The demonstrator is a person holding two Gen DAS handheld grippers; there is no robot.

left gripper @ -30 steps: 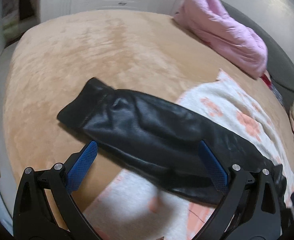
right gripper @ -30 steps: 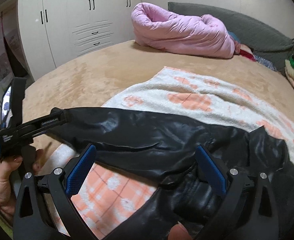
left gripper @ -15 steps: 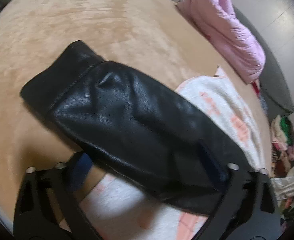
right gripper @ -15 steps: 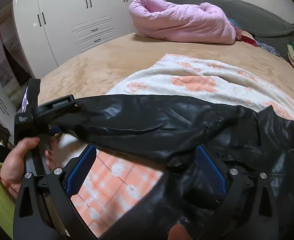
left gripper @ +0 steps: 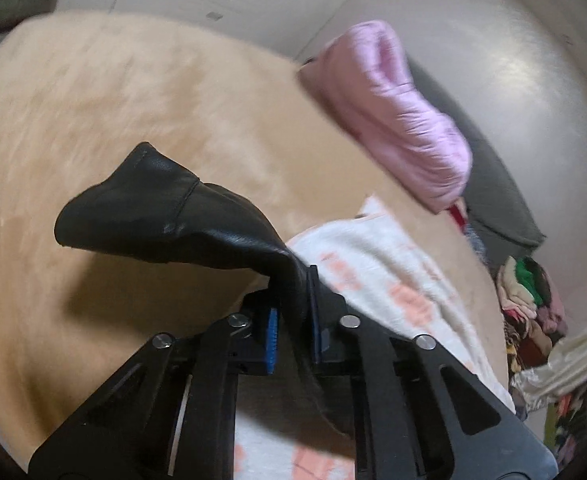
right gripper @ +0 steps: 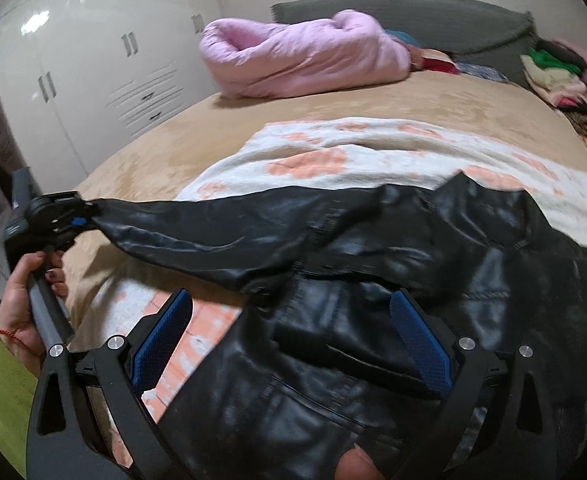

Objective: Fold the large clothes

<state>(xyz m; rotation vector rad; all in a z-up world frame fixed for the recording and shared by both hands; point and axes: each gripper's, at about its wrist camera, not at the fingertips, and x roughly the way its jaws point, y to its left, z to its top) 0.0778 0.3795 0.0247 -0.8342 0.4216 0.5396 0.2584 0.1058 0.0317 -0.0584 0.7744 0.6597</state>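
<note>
A black leather jacket point(right gripper: 413, 264) lies on a white and orange blanket point(right gripper: 373, 152) on the bed. My left gripper point(left gripper: 293, 320) is shut on the jacket's sleeve point(left gripper: 165, 216), whose cuff end sticks out lifted above the tan bedspread. The right wrist view shows that same left gripper point(right gripper: 81, 216) at far left, holding the sleeve point(right gripper: 213, 232) stretched out sideways. My right gripper point(right gripper: 293, 340) stands open low over the jacket's body, its blue pads point(right gripper: 161, 336) apart with leather beneath and between them, not pressed.
A rolled pink quilt point(right gripper: 305, 56) and a grey headboard point(right gripper: 433, 12) sit at the far end of the bed. White wardrobes point(right gripper: 93, 72) stand on the left. A pile of mixed clothes point(right gripper: 565, 76) lies at the right edge. A person's hand point(right gripper: 25, 296) in a green sleeve holds the left tool.
The left jaws went from wide open over the sleeve to shut on it, and lifted it off the bed. The right gripper slid sideways over the jacket's body, still open.
</note>
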